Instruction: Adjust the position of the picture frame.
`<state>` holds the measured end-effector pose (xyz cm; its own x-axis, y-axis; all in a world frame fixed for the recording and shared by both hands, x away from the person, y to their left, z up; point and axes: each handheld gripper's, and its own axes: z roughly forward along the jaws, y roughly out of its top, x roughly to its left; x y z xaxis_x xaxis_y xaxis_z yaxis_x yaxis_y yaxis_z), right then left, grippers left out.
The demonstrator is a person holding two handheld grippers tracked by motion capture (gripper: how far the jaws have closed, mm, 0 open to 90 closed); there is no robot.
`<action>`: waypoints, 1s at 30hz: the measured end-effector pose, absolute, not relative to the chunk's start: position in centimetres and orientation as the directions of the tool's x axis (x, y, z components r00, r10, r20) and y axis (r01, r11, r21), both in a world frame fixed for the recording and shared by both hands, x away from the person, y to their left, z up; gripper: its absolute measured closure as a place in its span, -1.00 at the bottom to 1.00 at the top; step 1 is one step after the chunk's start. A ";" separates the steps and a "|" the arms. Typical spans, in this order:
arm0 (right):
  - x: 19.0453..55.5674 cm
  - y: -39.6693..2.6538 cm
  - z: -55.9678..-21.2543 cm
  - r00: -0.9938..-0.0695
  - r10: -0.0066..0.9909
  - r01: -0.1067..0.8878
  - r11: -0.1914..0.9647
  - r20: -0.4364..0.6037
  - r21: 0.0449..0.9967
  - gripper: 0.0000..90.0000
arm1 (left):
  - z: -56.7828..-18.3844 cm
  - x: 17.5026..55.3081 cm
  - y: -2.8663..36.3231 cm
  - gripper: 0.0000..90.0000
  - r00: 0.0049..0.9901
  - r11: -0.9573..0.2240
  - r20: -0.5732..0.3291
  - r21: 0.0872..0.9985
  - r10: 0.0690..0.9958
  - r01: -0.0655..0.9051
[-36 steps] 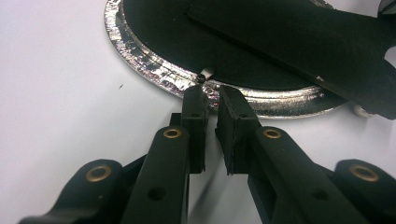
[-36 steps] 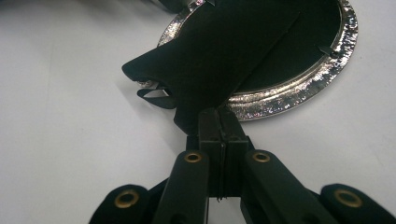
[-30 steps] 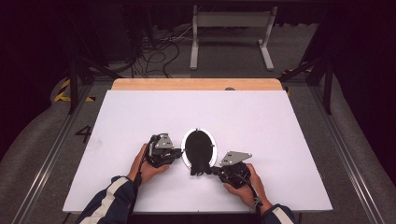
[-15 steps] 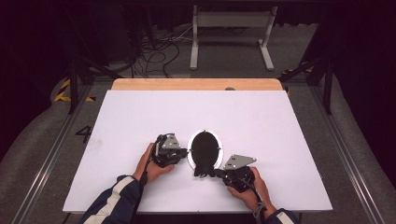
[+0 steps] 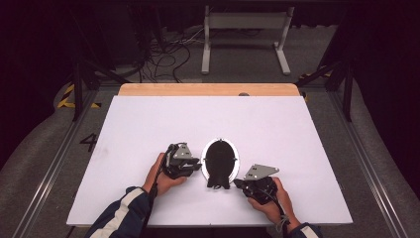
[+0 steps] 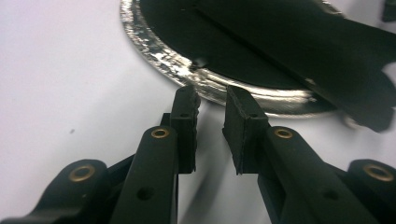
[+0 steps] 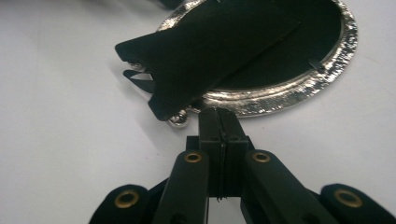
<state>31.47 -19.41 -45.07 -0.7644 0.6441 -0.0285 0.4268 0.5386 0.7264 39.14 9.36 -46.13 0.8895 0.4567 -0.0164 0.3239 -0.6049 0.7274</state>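
An oval silver picture frame (image 5: 204, 157) lies face down near the table's front, its black back and hinged stand (image 5: 218, 179) facing up. My left gripper (image 5: 198, 166) lies at the frame's left rim (image 6: 159, 51). Its jaws have just been opening; a narrow gap stands between the pads (image 6: 184, 116) with nothing in it, and the rim lies just past the tips. My right gripper (image 5: 236, 183) points at the frame's near end from the right. Its jaws are pressed together (image 7: 218, 114), their tips at the silver rim (image 7: 289, 88) under the stand's foot (image 7: 210, 51).
The white table top (image 5: 277, 129) stretches wide behind and beside the frame, with a wooden strip (image 5: 208, 89) along its far edge. Beyond it are a dark floor, cables and a metal stand (image 5: 245, 39). A striped sleeve (image 5: 124, 213) reaches in at the front left.
The frame and both grippers have shifted slightly to the right on the table.
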 end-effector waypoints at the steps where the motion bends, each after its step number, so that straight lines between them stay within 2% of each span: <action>1: 31.6 -19.6 -45.1 -0.759 0.650 0.433 0.531 -0.023 0.728 1.00 | -46.0 38.9 9.4 0.66 0.891 -0.604 -0.022 0.728 0.454 0.325; 6: 31.8 -19.5 -45.4 -0.764 0.645 0.443 0.531 -0.006 0.722 1.00 | -46.1 36.9 9.6 0.70 0.921 -0.653 -0.019 0.699 0.388 0.290; 11: 31.7 -19.0 -45.5 -0.770 0.638 0.433 0.544 -0.020 0.719 1.00 | -46.1 36.1 8.9 0.70 0.931 -0.663 -0.013 0.699 0.364 0.269; 22: 32.0 -19.0 -45.7 -0.767 0.642 0.442 0.540 -0.010 0.716 1.00 | -46.2 35.5 6.6 0.72 0.923 -0.666 0.036 0.704 0.382 0.248; 30: 32.1 -19.2 -45.7 -0.761 0.649 0.447 0.534 -0.008 0.718 1.00 | -46.3 35.8 6.5 0.72 0.925 -0.651 0.019 0.716 0.380 0.253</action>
<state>32.14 -19.19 -45.71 -0.7609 0.6488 -0.0082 0.4474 0.5337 0.7176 35.77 6.48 -46.34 0.9246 0.3804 0.0188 0.2531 -0.6506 0.7161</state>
